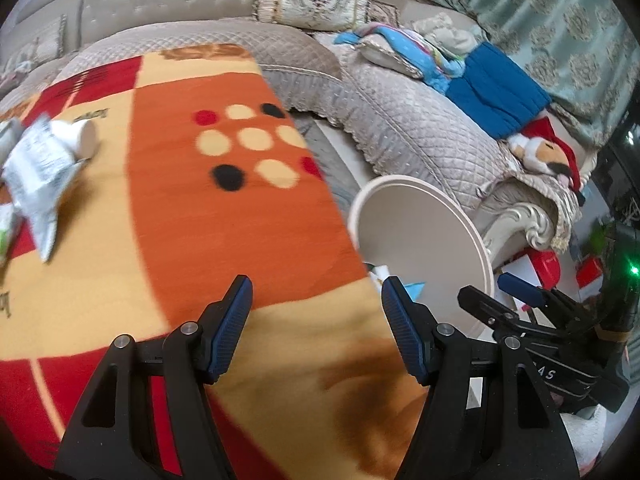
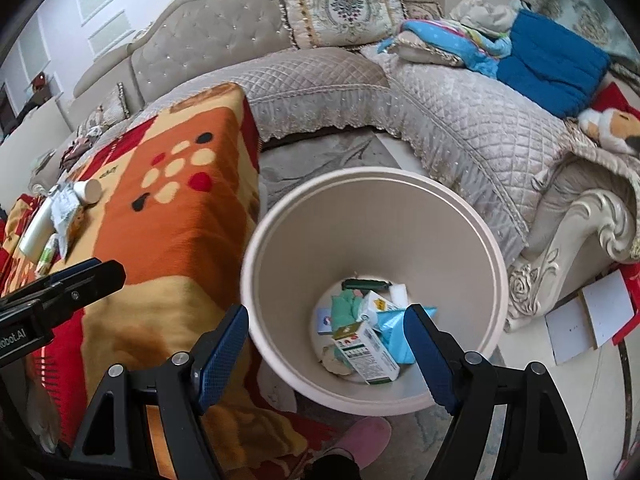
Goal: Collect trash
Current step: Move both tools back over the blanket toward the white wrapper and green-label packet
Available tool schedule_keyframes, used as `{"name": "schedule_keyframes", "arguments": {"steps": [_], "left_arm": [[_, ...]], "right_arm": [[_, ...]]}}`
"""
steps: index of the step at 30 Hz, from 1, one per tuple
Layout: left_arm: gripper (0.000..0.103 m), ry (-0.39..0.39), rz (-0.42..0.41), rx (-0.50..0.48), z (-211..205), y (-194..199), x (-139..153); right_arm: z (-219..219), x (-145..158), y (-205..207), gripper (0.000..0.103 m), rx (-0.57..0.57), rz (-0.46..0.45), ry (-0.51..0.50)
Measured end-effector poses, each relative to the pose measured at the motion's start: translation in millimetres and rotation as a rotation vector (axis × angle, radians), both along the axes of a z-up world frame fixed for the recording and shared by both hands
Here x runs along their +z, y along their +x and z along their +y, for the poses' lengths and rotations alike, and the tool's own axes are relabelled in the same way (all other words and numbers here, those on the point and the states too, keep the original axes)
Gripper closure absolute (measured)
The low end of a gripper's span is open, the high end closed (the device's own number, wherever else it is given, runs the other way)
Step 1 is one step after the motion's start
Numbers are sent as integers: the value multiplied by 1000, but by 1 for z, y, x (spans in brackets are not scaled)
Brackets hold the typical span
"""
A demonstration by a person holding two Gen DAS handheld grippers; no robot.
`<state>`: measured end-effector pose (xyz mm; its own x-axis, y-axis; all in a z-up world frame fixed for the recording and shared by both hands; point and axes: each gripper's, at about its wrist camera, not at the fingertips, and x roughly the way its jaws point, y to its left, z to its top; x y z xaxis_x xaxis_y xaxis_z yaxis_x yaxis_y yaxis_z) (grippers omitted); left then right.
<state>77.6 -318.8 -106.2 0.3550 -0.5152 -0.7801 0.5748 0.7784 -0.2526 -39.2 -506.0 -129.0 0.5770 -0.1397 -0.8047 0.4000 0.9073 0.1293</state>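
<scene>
Your right gripper, jaws wide and empty, hangs over a beige bin holding cartons and wrappers, while your left gripper, also wide, faces crumpled trash on the tabletop.

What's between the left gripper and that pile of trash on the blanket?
Only bare orange-patterned blanket. The left wrist view shows nothing lying between the open left gripper and the crumpled wrapper beside the paper cup.
</scene>
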Motion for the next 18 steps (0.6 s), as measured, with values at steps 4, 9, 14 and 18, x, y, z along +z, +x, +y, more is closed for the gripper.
{"name": "schedule_keyframes", "arguments": {"steps": [4,9,14,18], "left_arm": [[37,17,-13,54,32,6,2],[37,45,-14,123,77,19,0],[37,57,-23,206,132,37,6],[37,83,-33,287,176,59,7]], "right_arm": [[19,7,10,25,44,-11,2],[49,9,29,25,112,-14,7],[83,11,51,25,192,-17,32],[111,10,68,23,255,-16,41]]}}
